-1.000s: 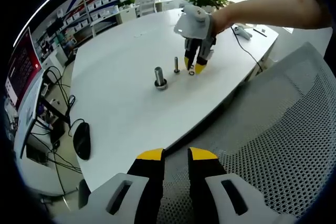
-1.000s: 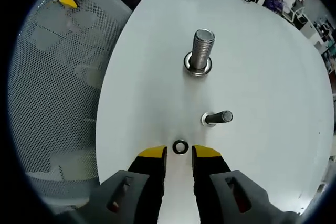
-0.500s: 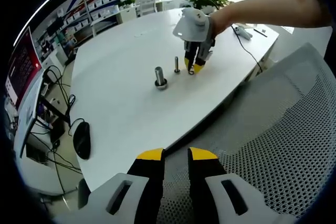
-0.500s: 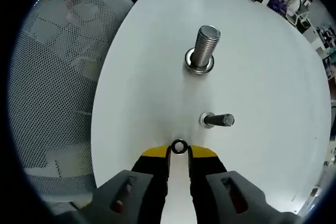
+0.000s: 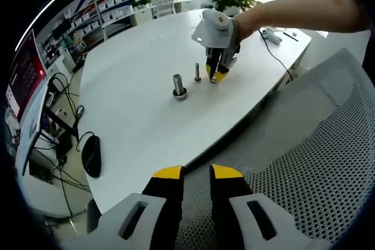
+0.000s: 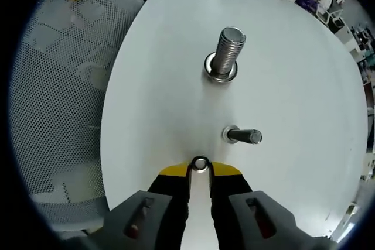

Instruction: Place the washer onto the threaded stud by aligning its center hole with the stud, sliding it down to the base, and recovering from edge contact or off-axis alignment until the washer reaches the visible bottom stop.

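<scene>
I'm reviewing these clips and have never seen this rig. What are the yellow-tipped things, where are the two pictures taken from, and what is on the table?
There is no robot here. A person holds a hand-held gripper in each hand, and each one carries a camera looking along its two yellow-tipped jaws.

In the right gripper view, the right hand-held gripper is shut on a small washer just above the white table. Ahead stand a large threaded stud with a ring at its base and a thinner stud.

The left gripper view looks from farther back, over a mesh chair. The left hand-held gripper holds nothing, its jaws slightly apart. Across the table you see the person's arm with the right one.
</scene>
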The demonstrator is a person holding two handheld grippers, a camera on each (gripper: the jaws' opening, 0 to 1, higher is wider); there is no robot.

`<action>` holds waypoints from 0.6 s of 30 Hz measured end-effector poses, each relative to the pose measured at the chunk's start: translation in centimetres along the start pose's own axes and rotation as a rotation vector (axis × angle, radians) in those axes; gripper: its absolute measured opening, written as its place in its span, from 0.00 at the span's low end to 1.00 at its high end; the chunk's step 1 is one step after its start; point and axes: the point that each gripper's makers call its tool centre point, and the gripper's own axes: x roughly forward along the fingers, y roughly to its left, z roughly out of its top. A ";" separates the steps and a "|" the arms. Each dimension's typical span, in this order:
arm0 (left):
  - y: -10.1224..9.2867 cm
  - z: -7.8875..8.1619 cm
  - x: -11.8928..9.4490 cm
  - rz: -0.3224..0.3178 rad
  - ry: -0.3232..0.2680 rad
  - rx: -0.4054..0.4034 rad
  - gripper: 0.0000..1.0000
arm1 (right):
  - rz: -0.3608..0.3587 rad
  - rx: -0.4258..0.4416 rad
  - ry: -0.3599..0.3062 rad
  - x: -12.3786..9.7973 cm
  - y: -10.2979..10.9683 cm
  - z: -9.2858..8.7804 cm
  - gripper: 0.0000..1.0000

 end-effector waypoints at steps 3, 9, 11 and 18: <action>0.0 0.0 0.0 0.000 0.000 0.001 0.15 | 0.009 0.040 -0.026 0.2 -0.2 -0.2 0.14; 0.0 0.0 0.0 0.000 0.000 0.000 0.15 | -0.005 0.083 -0.063 -1.9 0.2 0.6 0.14; 0.0 0.0 0.0 0.000 0.000 0.001 0.15 | -0.013 0.096 -0.071 -2.3 -0.1 0.9 0.14; 0.0 0.0 0.0 0.000 -0.001 0.001 0.15 | -0.033 0.157 -0.110 -4.1 -0.9 1.8 0.14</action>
